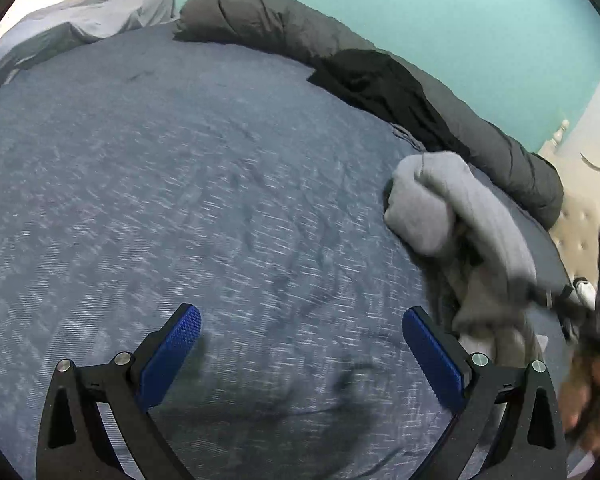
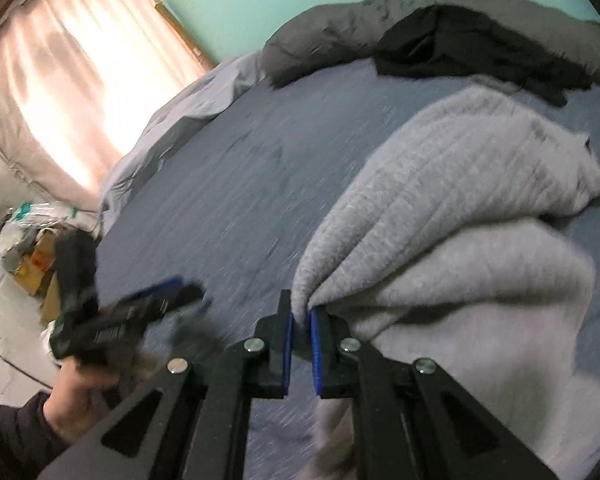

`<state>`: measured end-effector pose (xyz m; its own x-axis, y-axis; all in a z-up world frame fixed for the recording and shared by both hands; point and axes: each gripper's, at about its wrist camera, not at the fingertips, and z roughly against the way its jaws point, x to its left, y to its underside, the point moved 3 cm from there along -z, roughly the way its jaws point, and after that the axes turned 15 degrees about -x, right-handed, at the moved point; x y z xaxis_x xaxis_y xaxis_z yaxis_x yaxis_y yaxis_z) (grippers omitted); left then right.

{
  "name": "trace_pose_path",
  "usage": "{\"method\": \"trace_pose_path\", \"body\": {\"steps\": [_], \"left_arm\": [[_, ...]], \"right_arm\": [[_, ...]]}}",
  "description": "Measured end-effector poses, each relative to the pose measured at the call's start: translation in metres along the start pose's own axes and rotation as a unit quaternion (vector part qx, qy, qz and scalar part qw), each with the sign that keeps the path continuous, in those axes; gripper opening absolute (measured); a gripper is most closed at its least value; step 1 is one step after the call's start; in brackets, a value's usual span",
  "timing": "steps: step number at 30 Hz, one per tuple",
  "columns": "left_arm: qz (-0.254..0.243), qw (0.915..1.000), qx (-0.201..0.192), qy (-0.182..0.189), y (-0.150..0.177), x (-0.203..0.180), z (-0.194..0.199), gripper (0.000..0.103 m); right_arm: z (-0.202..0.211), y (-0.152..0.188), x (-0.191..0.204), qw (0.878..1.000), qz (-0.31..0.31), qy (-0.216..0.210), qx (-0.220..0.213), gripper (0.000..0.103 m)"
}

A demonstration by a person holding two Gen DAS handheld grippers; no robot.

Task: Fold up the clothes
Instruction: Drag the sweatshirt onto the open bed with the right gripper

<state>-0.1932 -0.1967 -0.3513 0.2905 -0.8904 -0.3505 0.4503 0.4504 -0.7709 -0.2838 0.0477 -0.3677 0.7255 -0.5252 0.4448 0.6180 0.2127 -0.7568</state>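
Observation:
A light grey ribbed sweater (image 2: 452,216) hangs bunched over the blue bedsheet (image 2: 240,184). My right gripper (image 2: 301,320) is shut on a pinched fold of its edge. In the left wrist view the same sweater (image 1: 452,208) is lifted at the right, blurred by motion. My left gripper (image 1: 302,348) is open over bare blue bedsheet (image 1: 180,184), with nothing between its blue pads (image 1: 172,356). It also shows, blurred, at the left of the right wrist view as the left gripper (image 2: 156,300) held by a hand (image 2: 76,396).
A rolled dark grey duvet (image 1: 300,28) lines the far edge of the bed, with a black garment (image 1: 384,84) draped on it. A pale grey pillow (image 1: 76,24) lies at the far left. A curtained window (image 2: 60,80) and floor clutter (image 2: 24,240) are beyond the bed.

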Motion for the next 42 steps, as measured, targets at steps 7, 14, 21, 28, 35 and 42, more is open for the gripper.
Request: {"method": "trace_pose_path", "body": {"steps": [7,14,21,28,35,42], "left_arm": [[0.007,1.0000,0.003,-0.003,-0.002,0.019,0.008,0.103],[0.010,1.0000,0.001,0.002,-0.004,0.020,0.010,0.103],[-0.007,0.9999,-0.001,-0.008,-0.002,0.015,0.008,0.103],[-0.015,0.9997,-0.002,-0.017,-0.005,0.017,0.002,0.103],[-0.018,0.9996,-0.002,-0.020,-0.007,0.017,-0.001,0.103],[-0.014,0.9996,-0.006,-0.024,-0.009,0.023,0.005,0.103]], "right_arm": [[0.024,0.018,0.021,1.000,-0.006,-0.021,0.006,0.024],[0.055,-0.012,-0.010,0.998,-0.033,0.029,-0.055,0.048],[0.031,-0.033,-0.103,0.969,-0.161,0.171,-0.073,0.069],[-0.013,-0.052,-0.136,0.961,-0.199,0.183,-0.057,0.072],[-0.040,-0.055,-0.121,0.972,-0.165,0.159,-0.046,0.035],[-0.033,-0.080,-0.054,0.988,-0.083,0.084,-0.097,0.008]]}}
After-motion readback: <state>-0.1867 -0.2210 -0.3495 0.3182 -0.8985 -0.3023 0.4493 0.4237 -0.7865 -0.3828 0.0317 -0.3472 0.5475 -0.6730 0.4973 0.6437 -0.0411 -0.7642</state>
